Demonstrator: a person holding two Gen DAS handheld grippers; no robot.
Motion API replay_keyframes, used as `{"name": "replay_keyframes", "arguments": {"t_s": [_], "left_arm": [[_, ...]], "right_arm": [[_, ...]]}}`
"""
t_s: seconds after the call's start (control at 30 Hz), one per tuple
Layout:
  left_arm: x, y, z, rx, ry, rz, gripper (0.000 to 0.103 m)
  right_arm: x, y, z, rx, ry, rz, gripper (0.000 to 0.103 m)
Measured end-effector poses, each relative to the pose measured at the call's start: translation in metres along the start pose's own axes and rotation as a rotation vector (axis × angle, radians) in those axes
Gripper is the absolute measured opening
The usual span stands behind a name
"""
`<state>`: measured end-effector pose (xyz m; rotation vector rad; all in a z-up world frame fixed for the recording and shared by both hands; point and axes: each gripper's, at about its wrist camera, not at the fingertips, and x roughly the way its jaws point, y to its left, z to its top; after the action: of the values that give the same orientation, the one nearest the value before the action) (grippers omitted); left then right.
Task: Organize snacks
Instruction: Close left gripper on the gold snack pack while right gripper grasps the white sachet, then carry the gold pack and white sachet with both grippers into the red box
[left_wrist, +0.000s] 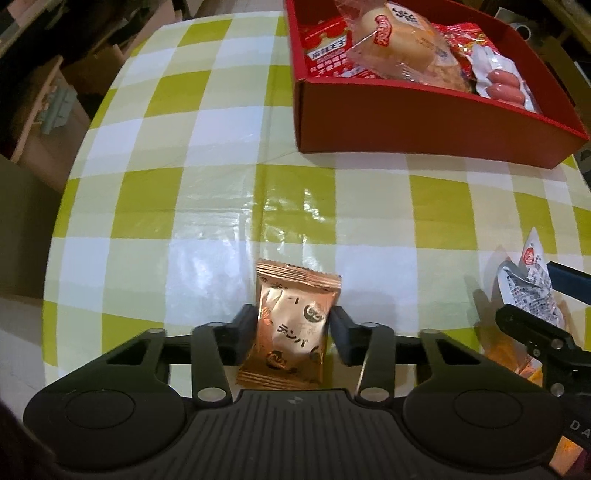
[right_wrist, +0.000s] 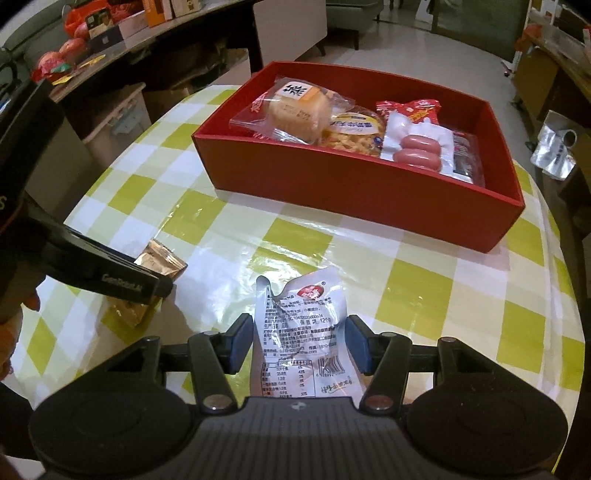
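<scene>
On the counter (left_wrist: 207, 155), left tongs (left_wrist: 293, 334) pinch the copper packet (left_wrist: 291, 328); right tongs (right_wrist: 298, 343) pinch the white pouch (right_wrist: 299, 332). Next, I'd say: lift both into the red box (right_wrist: 354, 188).

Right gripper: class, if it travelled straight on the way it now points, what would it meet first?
The right gripper already straddles the white packet. Beyond that, probably the near wall of the red box, though depth is unclear.

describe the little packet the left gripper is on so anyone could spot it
On the green-and-white checked tablecloth, in front of the red cardboard box, find the left gripper. Between its fingers lies a small shiny copper foil packet with dark lettering, unlike the white printed pouch nearby.
</scene>
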<state>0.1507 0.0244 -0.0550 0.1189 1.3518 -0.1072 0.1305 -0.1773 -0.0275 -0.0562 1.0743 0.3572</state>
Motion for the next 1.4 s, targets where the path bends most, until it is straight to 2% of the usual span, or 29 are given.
{"name": "replay_keyframes", "arguments": {"t_s": [0.13,0.47,0.73,1.17,1.4], "left_arm": [[-0.006,-0.003,-0.002,-0.002,-0.010,-0.015,0.047],[-0.034,-0.032,0.000,0.047,-0.106,-0.019,0.047],[-0.045,-0.041,0.008,0.068,-0.167,0.015,0.048],[-0.069,-0.059,0.032,0.084,-0.292,0.051,0.048],[-0.072,-0.065,0.051,0.077,-0.333,0.061,0.048]], "right_arm": [[-0.001,-0.008,0.001,0.014,-0.008,-0.007,0.063],[-0.014,-0.021,0.011,0.041,-0.065,-0.025,0.063],[-0.021,-0.028,0.021,0.050,-0.102,-0.035,0.063],[-0.031,-0.041,0.047,0.089,-0.185,-0.040,0.063],[-0.030,-0.054,0.063,0.125,-0.224,-0.038,0.063]]}}
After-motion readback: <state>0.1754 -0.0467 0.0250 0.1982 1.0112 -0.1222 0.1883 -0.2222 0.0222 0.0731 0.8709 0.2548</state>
